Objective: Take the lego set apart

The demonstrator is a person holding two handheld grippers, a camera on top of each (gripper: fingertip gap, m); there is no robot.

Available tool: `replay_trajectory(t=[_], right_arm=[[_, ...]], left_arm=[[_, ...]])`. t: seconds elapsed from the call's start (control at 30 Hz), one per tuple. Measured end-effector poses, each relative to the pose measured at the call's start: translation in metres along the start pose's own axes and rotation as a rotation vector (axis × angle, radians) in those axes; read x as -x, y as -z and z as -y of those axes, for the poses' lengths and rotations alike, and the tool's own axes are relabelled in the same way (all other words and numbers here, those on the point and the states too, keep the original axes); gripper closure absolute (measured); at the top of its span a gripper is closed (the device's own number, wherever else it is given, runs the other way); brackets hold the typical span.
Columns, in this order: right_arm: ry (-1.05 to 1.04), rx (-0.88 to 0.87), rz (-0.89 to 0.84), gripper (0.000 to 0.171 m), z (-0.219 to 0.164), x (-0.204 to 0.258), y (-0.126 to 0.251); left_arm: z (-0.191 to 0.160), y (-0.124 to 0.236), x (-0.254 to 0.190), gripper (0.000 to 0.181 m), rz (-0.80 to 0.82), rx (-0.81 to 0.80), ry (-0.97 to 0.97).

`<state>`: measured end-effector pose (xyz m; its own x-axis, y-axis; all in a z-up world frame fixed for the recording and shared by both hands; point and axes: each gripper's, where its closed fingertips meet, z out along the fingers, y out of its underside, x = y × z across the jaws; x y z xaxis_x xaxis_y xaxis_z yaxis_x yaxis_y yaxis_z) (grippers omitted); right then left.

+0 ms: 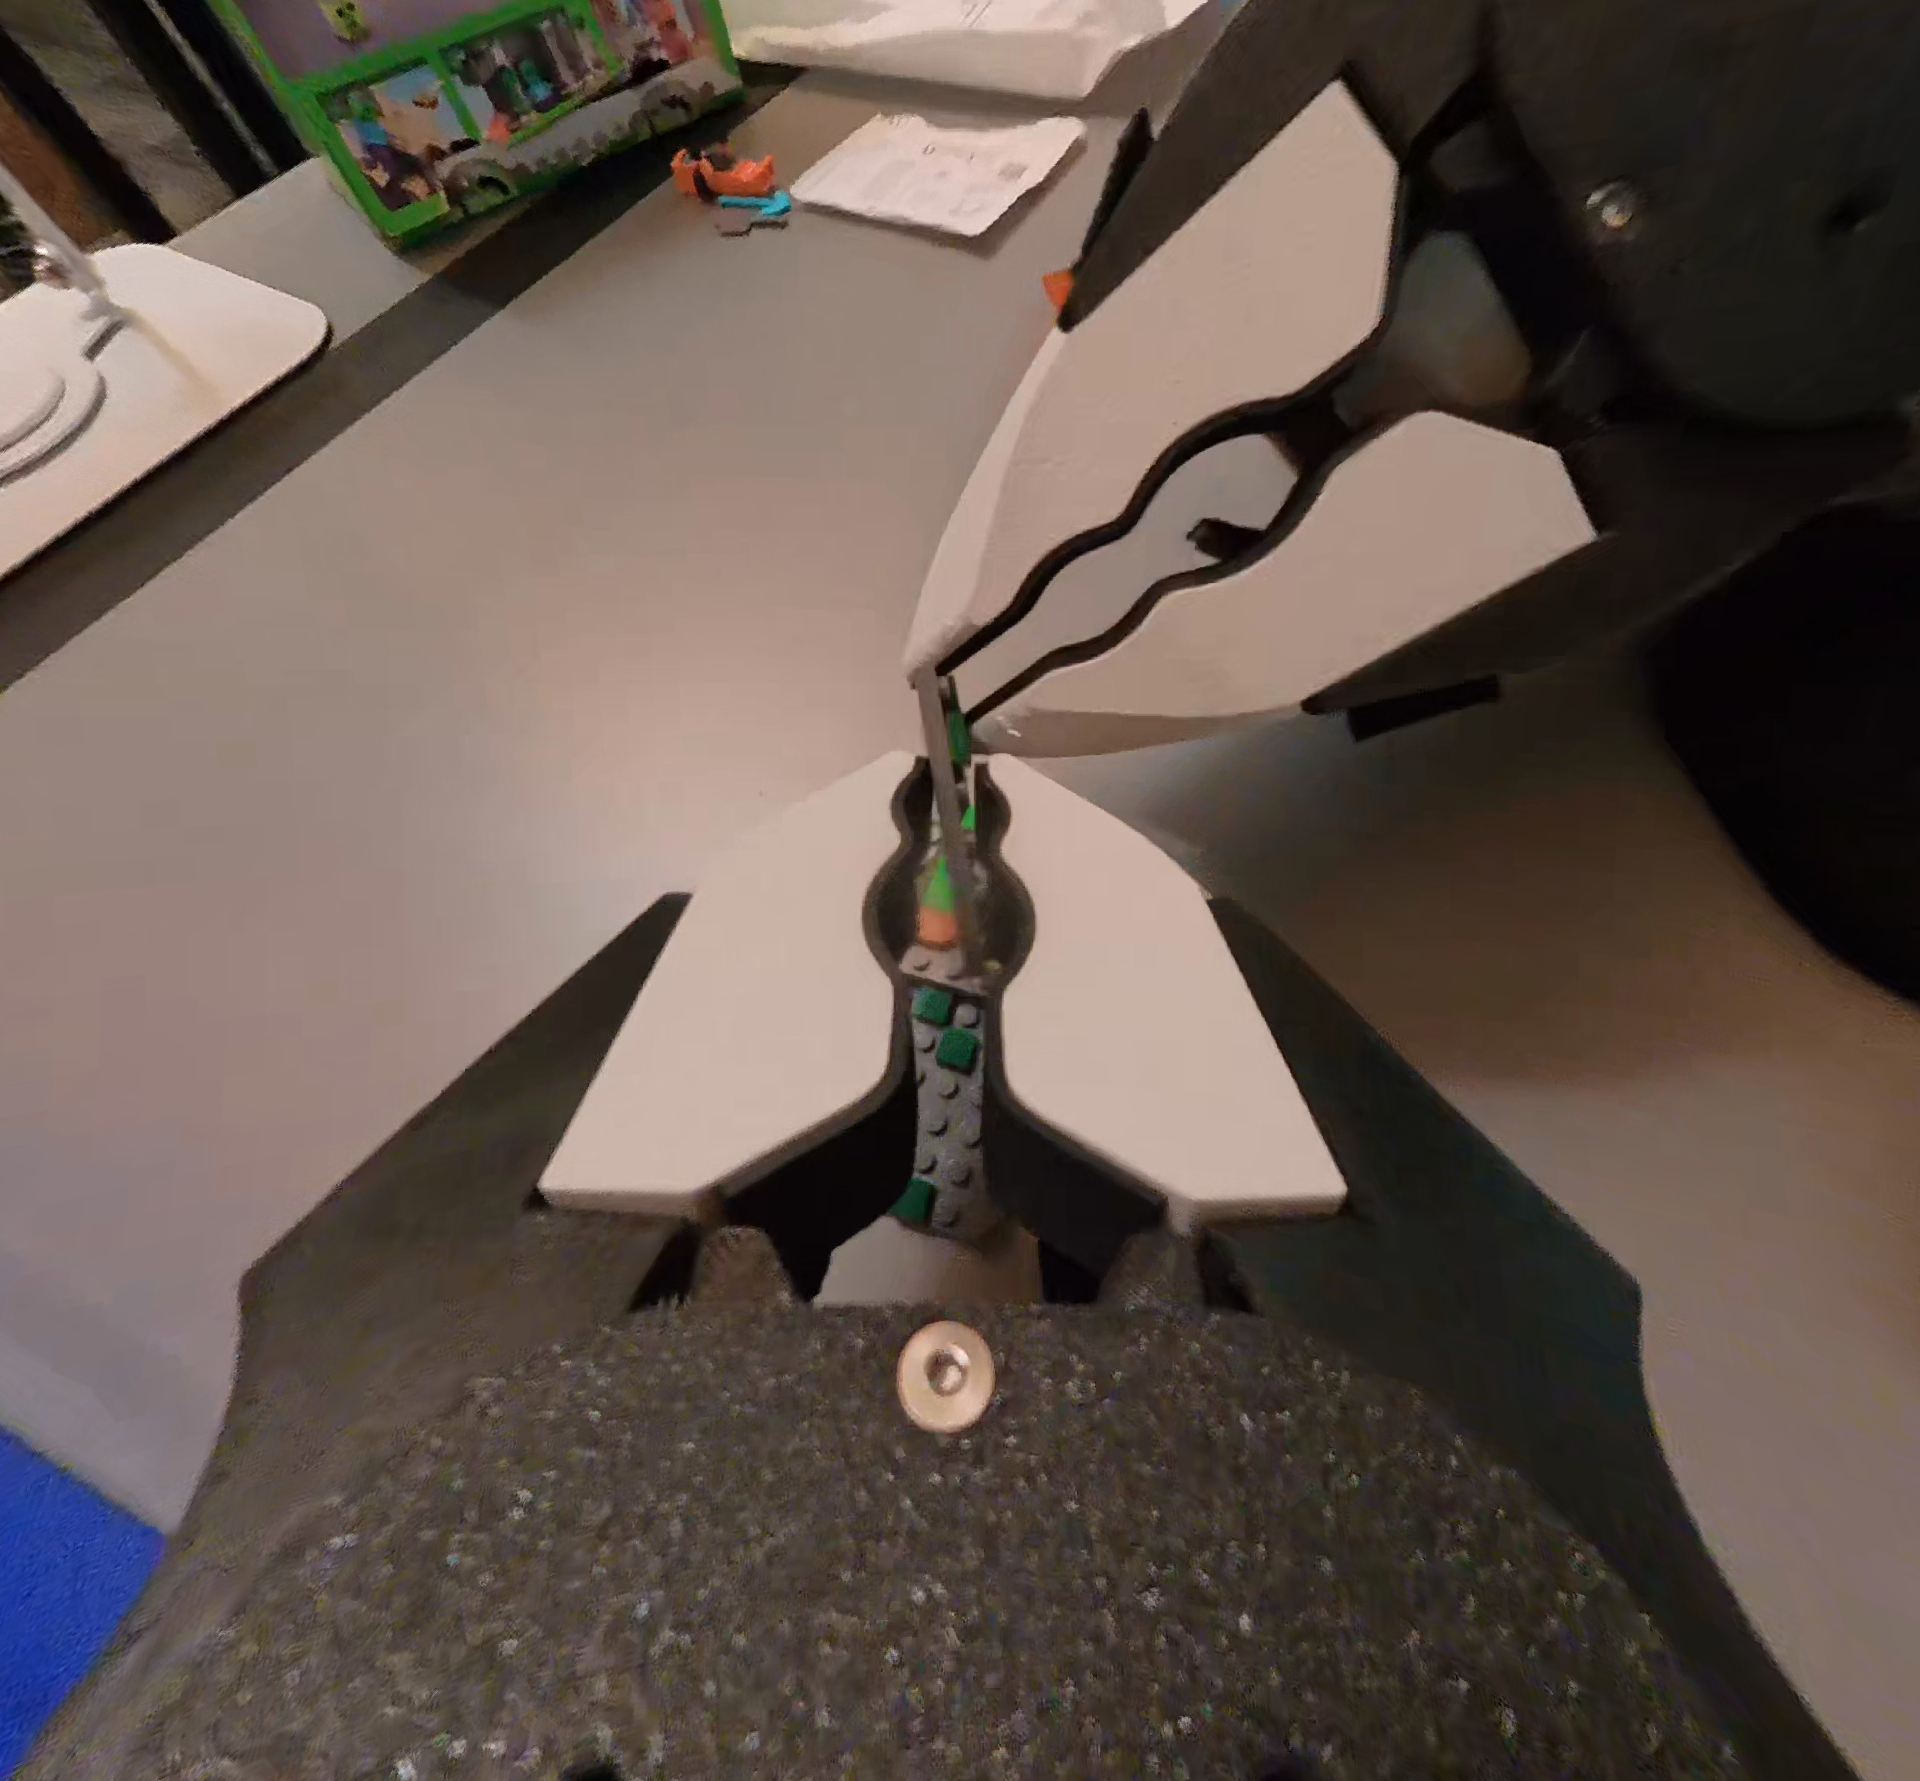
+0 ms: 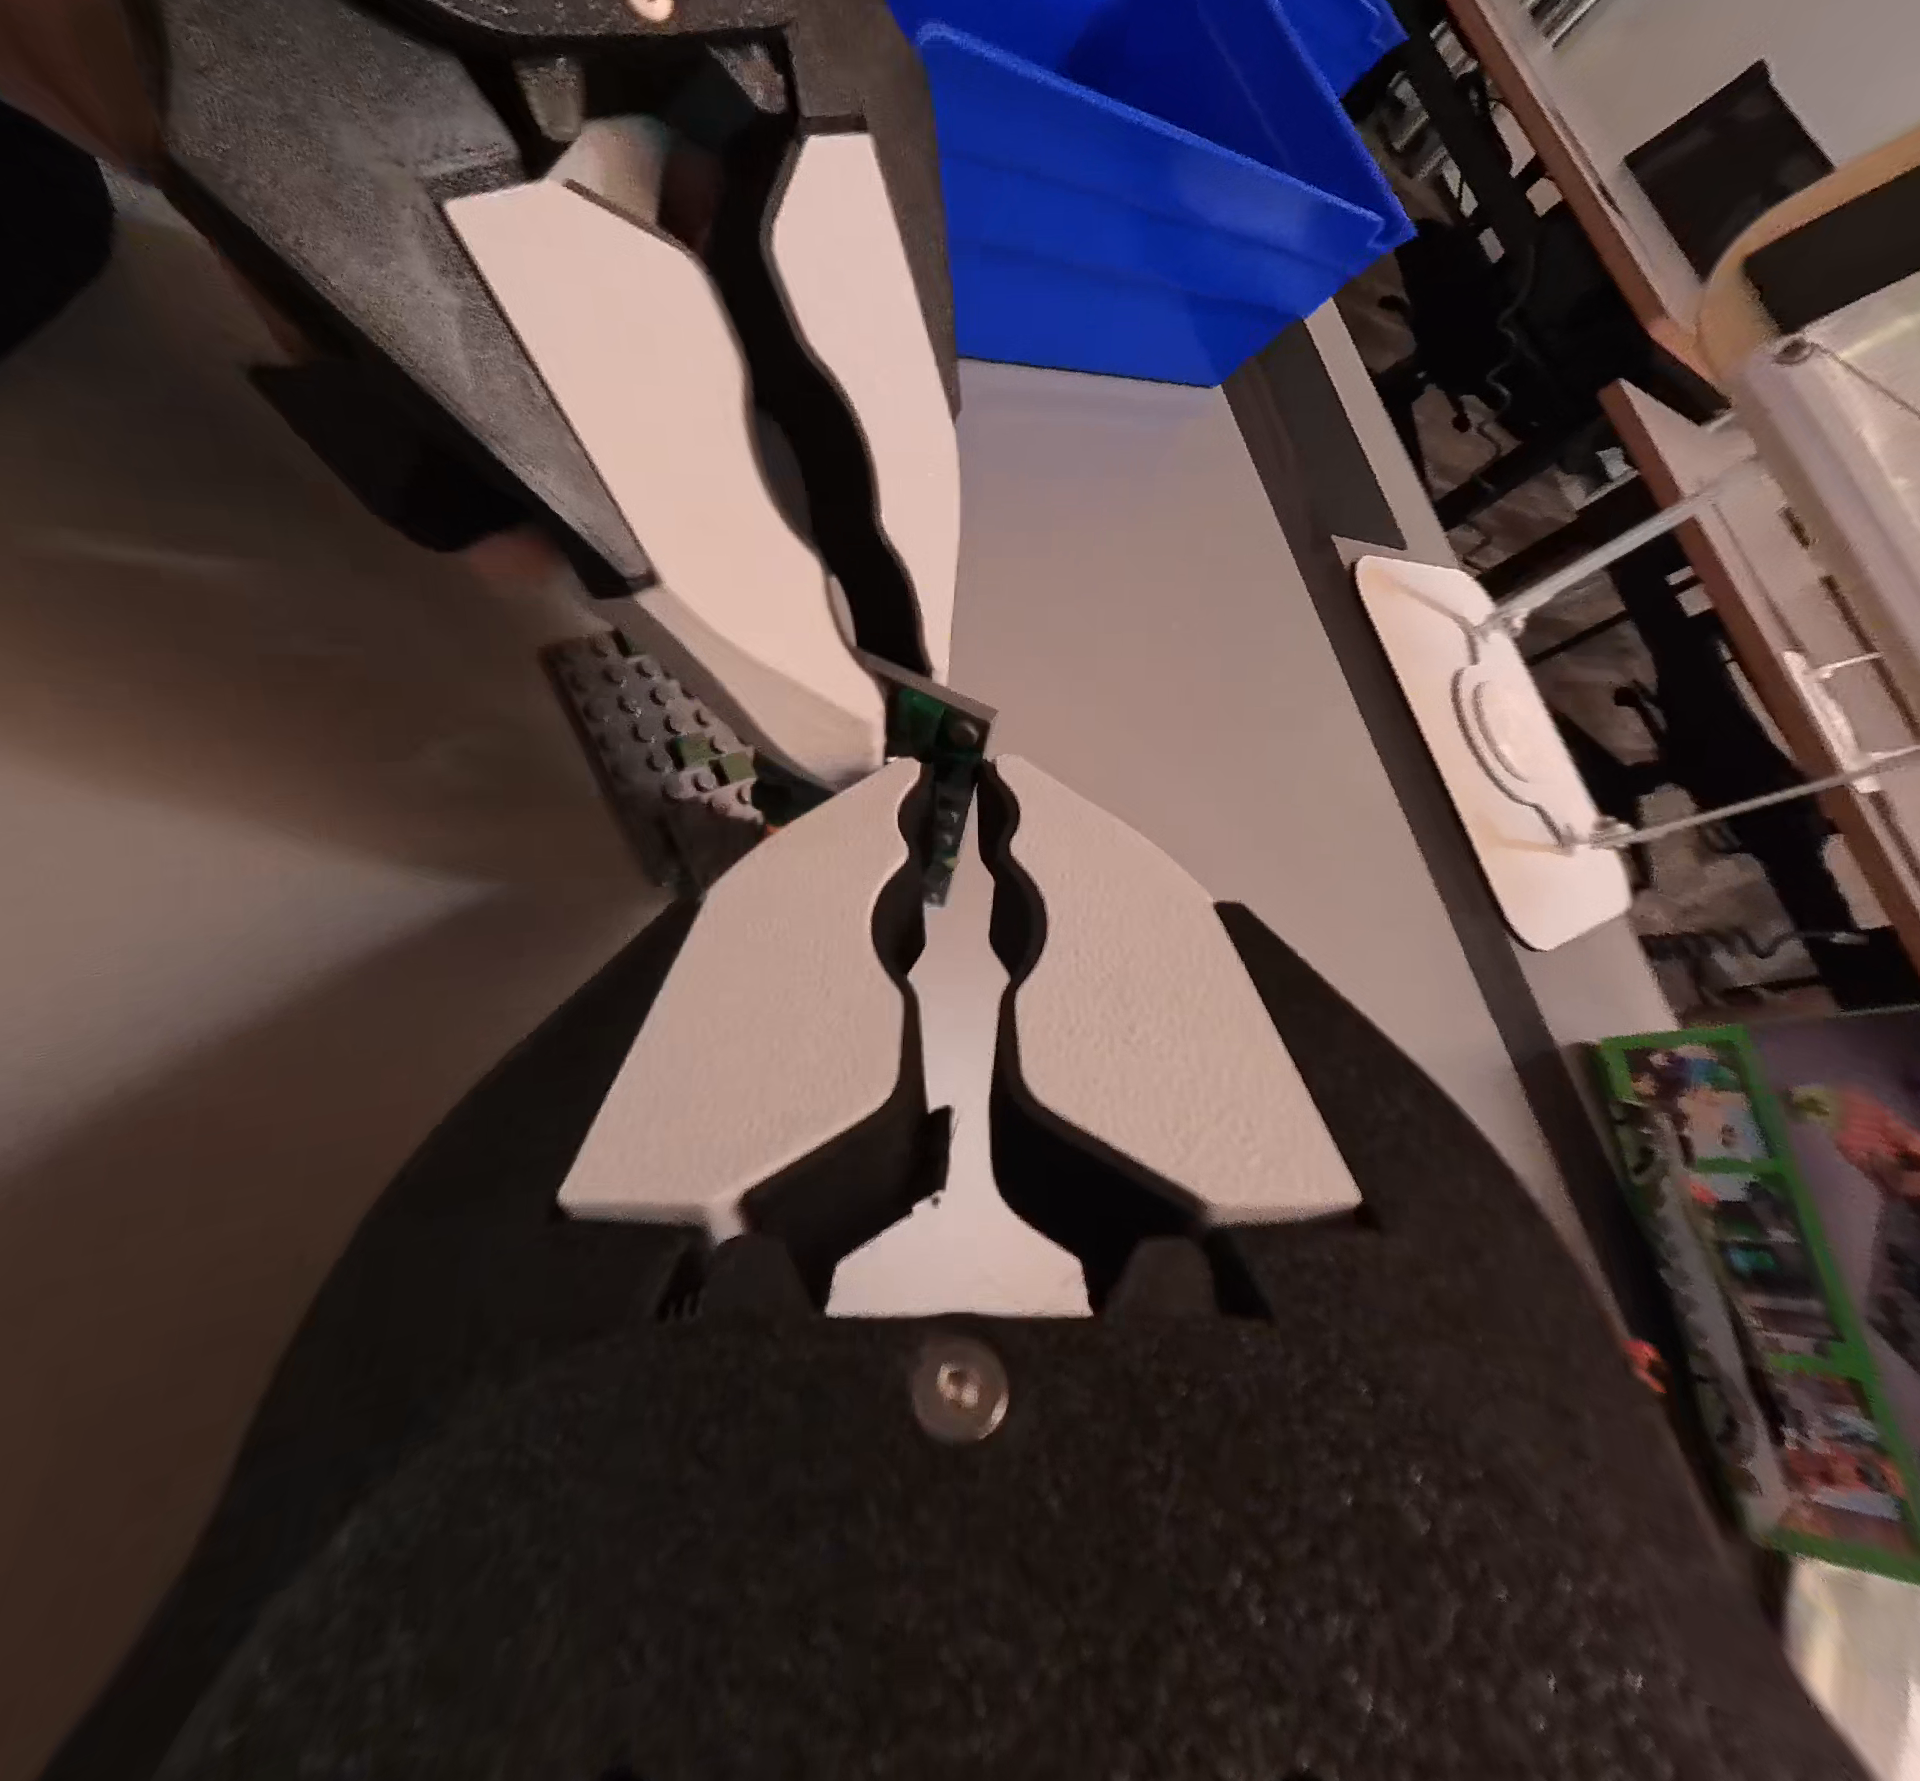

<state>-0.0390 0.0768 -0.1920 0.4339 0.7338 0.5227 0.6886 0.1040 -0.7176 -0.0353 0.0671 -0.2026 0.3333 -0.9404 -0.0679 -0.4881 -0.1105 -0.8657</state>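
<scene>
The grey bench [image 1: 520, 588] is the biggest thing here. Three blue bins [image 2: 1143, 204] stand at its far end in the right wrist view. One green lego box [image 1: 499, 69] stands on the bench, and two white papers [image 1: 940, 173] lie near it. One white stand base [image 1: 135, 360] sits at the bench edge.

There are two tongs. The left tongs [image 1: 951, 781] are closed on a long grey lego plate [image 1: 945, 1097] with small green tiles on it. The plate is held up off the bench, squeezed on its thin edges between the white fingers [image 1: 769, 1025]. The right tongs [image 2: 951, 775] are closed on a smaller piece [image 2: 940, 827] at the far end of that same plate. The two tips almost touch.

Another dark studded plate [image 2: 644, 713] shows beside the left tongs in the right wrist view. It is not clear whether it lies on the bench.

One little heap of loose bricks [image 1: 732, 188], orange and blue, lies near the box.

What could go wrong? The plate is thin, so a hard pull could make it slip out or twist. The small piece could pop off fast and fly off the bench. The two tips are so close that they could bump each other.
</scene>
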Motion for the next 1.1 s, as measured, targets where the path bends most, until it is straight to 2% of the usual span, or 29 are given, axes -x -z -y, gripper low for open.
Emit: replay_trajectory(t=[0.2,0.37,0.47,0.57,0.73,0.9,1.1], right_arm=[[0.042,0.003,-0.053,0.164,0.000,-0.004,0.001],[0.057,-0.007,-0.028,0.164,0.001,-0.001,0.002],[0.070,-0.015,-0.033,0.164,0.001,0.001,0.001],[0.093,-0.007,-0.044,0.163,0.000,0.001,0.000],[0.264,0.021,-0.104,0.163,0.000,0.007,0.001],[0.300,0.015,-0.072,0.164,0.002,0.013,0.005],[0.353,-0.029,-0.088,0.165,0.002,0.014,0.007]], left_arm=[[0.002,-0.001,0.002,0.175,-0.062,0.001,0.150],[0.003,0.004,-0.004,0.171,-0.235,-0.019,0.405],[0.000,0.002,-0.002,0.176,-0.180,0.001,0.343],[-0.001,0.001,-0.003,0.176,-0.217,0.015,0.408],[-0.006,0.001,-0.005,0.176,-0.217,0.054,0.405],[-0.007,0.002,-0.010,0.176,-0.220,0.078,0.349],[-0.008,0.002,-0.010,0.175,-0.285,0.085,0.397]])
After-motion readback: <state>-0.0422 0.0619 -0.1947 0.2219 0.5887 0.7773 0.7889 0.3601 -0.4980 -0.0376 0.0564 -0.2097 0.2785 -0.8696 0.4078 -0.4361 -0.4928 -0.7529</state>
